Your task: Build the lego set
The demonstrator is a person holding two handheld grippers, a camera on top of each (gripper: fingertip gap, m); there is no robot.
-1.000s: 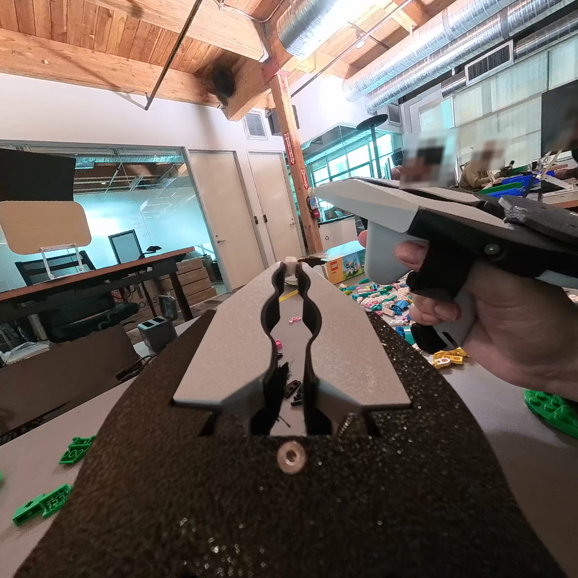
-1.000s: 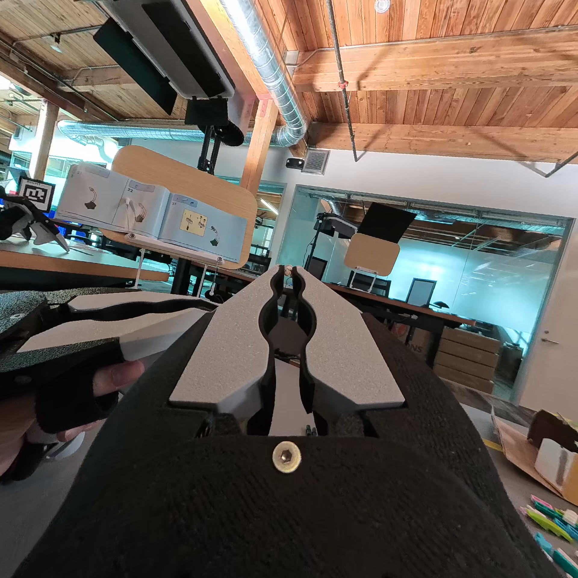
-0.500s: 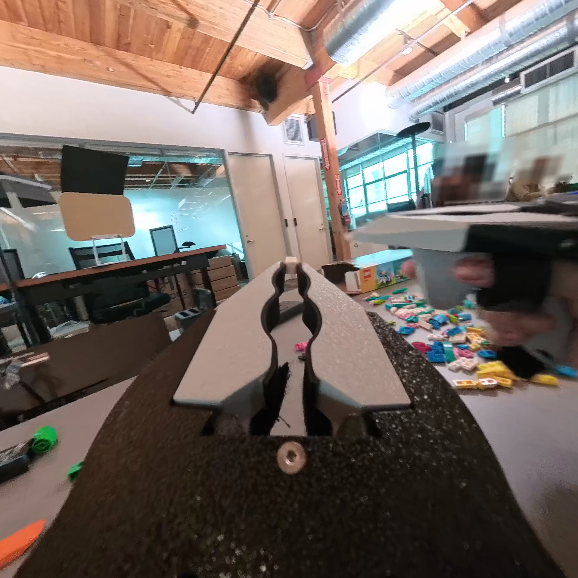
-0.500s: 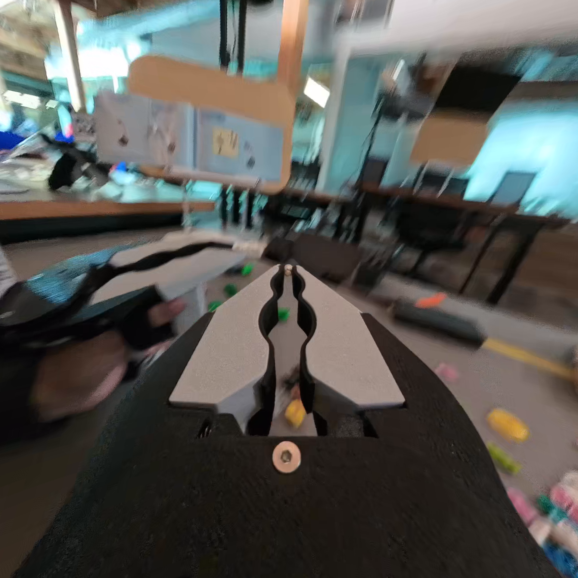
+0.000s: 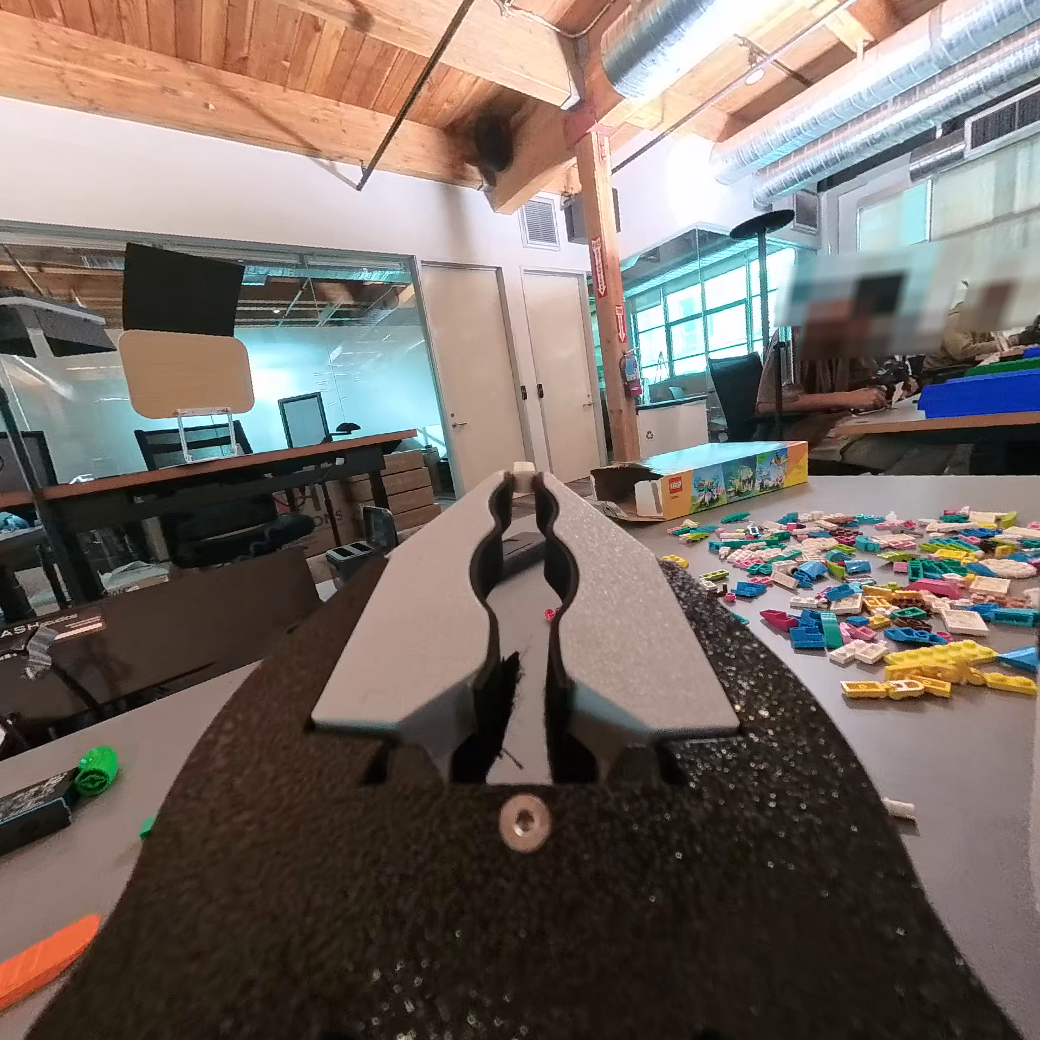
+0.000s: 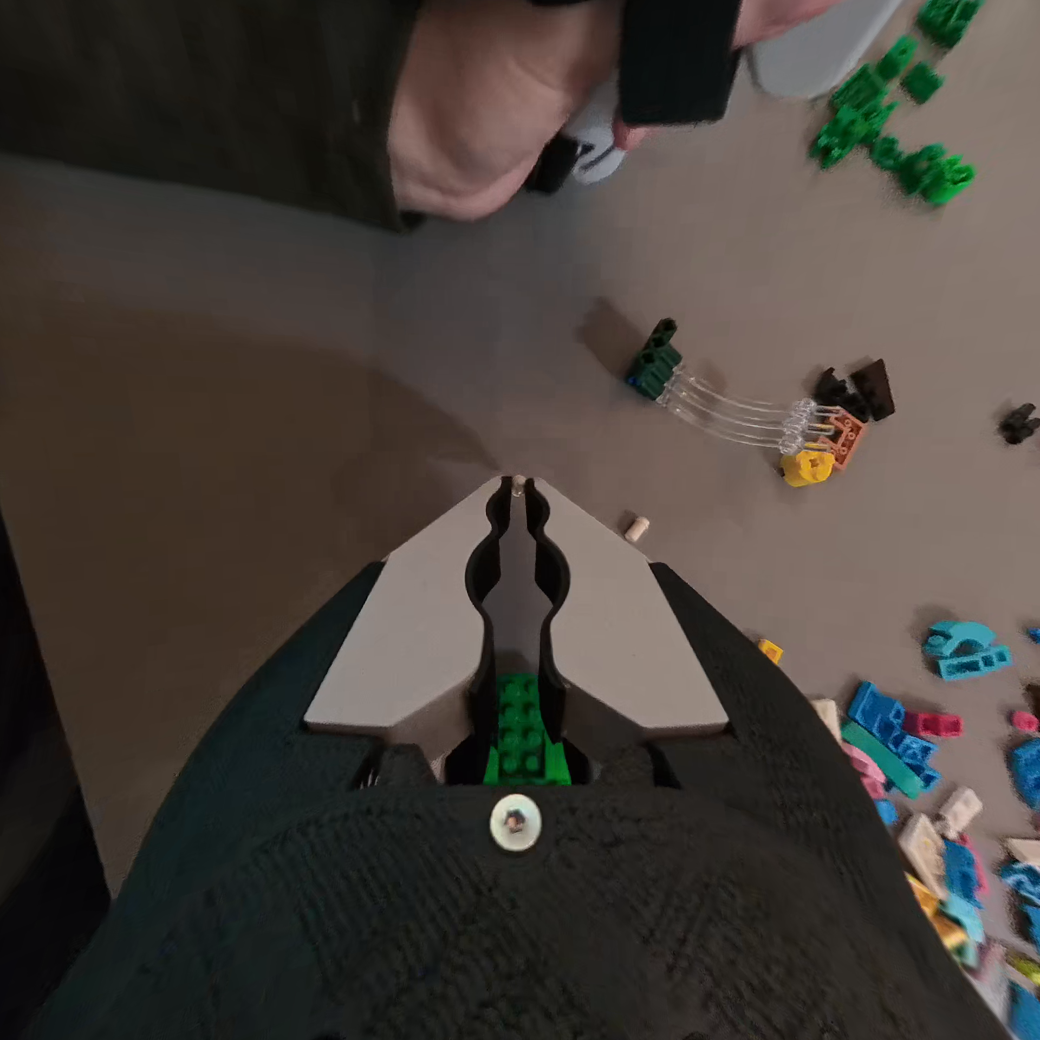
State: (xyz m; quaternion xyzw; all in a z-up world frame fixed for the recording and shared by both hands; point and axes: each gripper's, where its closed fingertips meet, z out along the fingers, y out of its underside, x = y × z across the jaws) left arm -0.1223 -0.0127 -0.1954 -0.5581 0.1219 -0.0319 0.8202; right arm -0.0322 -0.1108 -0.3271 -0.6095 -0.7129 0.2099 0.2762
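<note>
My left gripper (image 5: 523, 478) is shut on a small white piece (image 5: 523, 470) at its tips and is held level above the grey table (image 5: 844, 788). My right gripper (image 6: 518, 489) points down at the table and is shut on a tiny pale piece (image 6: 518, 483). A green studded plate (image 6: 520, 726) shows through the gap between its fingers, lying below it. A small build of a dark green block, clear rods and yellow and orange parts (image 6: 748, 411) lies to the right of the right gripper. A loose beige peg (image 6: 636, 529) lies near its tips.
A pile of coloured bricks (image 5: 900, 579) covers the table's right side, also in the right wrist view (image 6: 923, 776). An open set box (image 5: 715, 478) lies behind it. Green pieces (image 6: 895, 112) lie far right. The hand holding the left gripper (image 6: 495, 112) is beyond the right gripper. One gripper's finger ends stand about 20 centimetres off the other's.
The right gripper has swung down from facing the room to facing the table. The left view has turned right, and the right gripper and hand have left it.
</note>
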